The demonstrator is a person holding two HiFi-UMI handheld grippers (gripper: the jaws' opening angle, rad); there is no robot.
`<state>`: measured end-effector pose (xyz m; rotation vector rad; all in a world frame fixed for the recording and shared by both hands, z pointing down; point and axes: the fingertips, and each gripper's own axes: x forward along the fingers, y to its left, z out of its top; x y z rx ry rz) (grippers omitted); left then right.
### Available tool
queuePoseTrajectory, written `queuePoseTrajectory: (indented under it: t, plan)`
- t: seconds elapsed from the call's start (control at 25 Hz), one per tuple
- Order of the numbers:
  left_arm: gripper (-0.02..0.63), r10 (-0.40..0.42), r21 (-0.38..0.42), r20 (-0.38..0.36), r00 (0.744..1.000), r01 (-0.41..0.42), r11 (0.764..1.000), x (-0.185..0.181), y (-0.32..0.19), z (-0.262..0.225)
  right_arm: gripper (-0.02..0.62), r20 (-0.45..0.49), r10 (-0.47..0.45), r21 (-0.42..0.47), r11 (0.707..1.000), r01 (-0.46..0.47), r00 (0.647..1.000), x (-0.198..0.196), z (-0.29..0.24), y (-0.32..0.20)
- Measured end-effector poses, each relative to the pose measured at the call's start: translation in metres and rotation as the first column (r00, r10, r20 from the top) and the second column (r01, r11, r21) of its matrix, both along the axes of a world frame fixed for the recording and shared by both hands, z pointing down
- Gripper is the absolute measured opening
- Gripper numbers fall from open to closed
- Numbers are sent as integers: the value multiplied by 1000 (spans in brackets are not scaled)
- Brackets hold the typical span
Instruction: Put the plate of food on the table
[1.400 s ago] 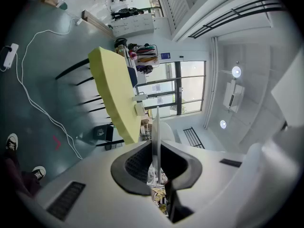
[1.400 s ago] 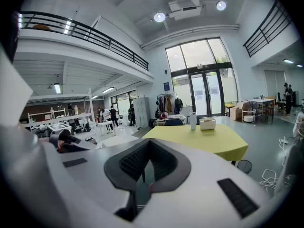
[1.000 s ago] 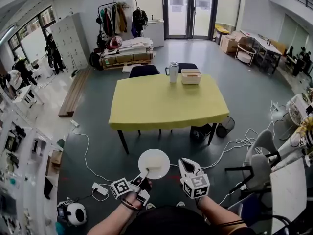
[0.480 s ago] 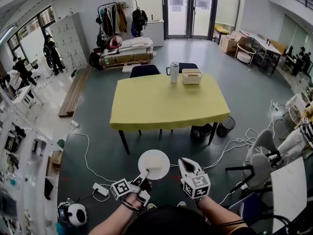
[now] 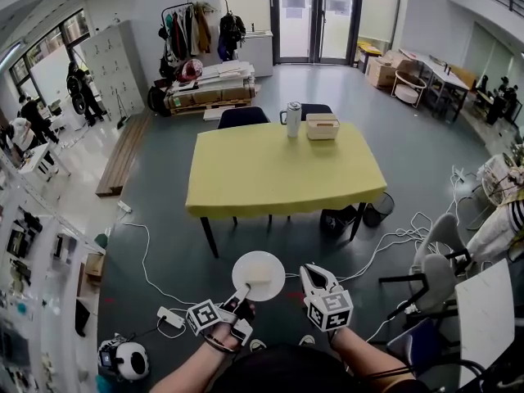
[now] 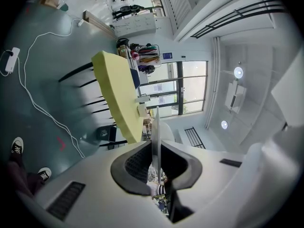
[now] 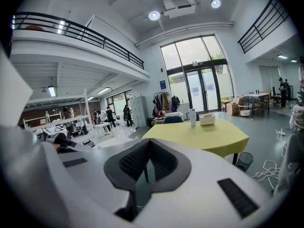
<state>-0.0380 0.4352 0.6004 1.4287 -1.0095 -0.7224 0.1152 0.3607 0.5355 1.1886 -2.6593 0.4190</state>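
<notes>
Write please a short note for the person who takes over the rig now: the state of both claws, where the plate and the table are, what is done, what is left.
Left claw: shut on the rim of the white plate, held low over the floor in front of the person.
Right claw: shut, nothing in it, just right of the plate.
Yellow table: ahead, not yet reached; a flask and a box stand at its far edge.
Done: plate is in the grip.
Left: walk to the table, set the plate down, open the left claw.

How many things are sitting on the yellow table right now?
2: a cup and a box, side by side at the far edge of the table. None seem hidden.
</notes>
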Motion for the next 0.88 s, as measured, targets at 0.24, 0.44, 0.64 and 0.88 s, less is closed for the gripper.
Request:
queuePoseTrajectory:
  t: [0.24, 0.44, 0.64, 0.88]
  plan:
    - [38, 14, 20, -40, 999, -13, 1000, -14, 5, 0, 11, -5, 18, -3, 1000, -18, 1000, -17, 3, 6]
    - [38, 25, 5, -31, 999, -25, 1000, -29, 11, 7, 12, -11, 33, -10, 999, -33, 999, -29, 8, 14]
    - [40, 39, 7, -42, 998, -39, 999, -40, 12, 9, 12, -19, 55, -13, 998, -55, 998, -36, 10, 22]
    - [40, 52, -2, -35, 998, -52, 999, -45, 5, 16, 11, -38, 72, -7, 997, -73, 997, -35, 13, 16]
